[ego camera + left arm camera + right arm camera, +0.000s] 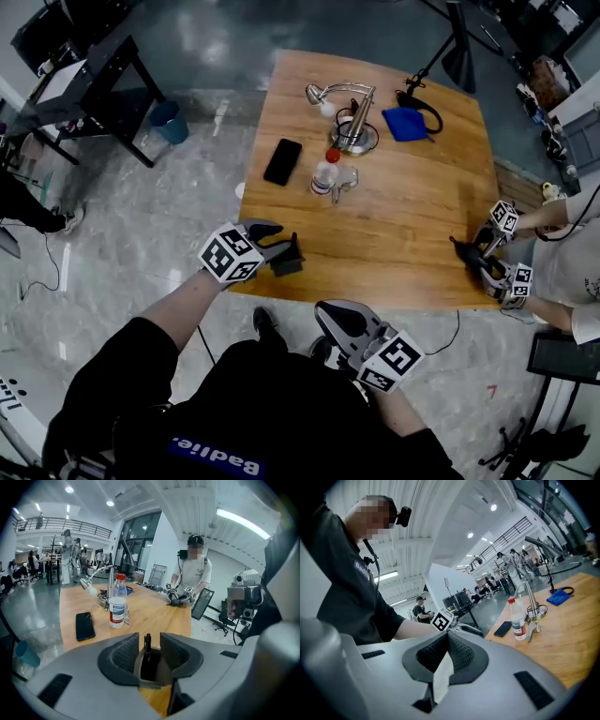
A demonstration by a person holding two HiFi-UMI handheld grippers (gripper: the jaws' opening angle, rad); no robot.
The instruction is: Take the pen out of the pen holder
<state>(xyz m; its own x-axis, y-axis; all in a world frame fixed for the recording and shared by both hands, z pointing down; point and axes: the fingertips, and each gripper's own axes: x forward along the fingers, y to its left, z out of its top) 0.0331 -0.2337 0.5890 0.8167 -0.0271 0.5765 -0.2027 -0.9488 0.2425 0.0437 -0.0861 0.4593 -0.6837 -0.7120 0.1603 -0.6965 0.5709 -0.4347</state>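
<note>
A dark pen holder [287, 261] stands at the near left corner of the wooden table [412, 234]. My left gripper [283, 246] reaches over that corner. In the left gripper view its jaws stand open on either side of the pen holder [152, 670], and a black pen [147, 645] sticks up out of it between the pads. My right gripper [339, 319] hangs below the table's near edge, away from the holder. In the right gripper view the right gripper [447, 654] is shut on a white paper-like strip [442, 677].
A water bottle [323, 174], a black phone [282, 161], a metal desk lamp [352, 129] and a blue cloth [405, 124] lie farther back on the table. Another person's two grippers [489, 255] rest at the table's right edge. Grey floor lies to the left.
</note>
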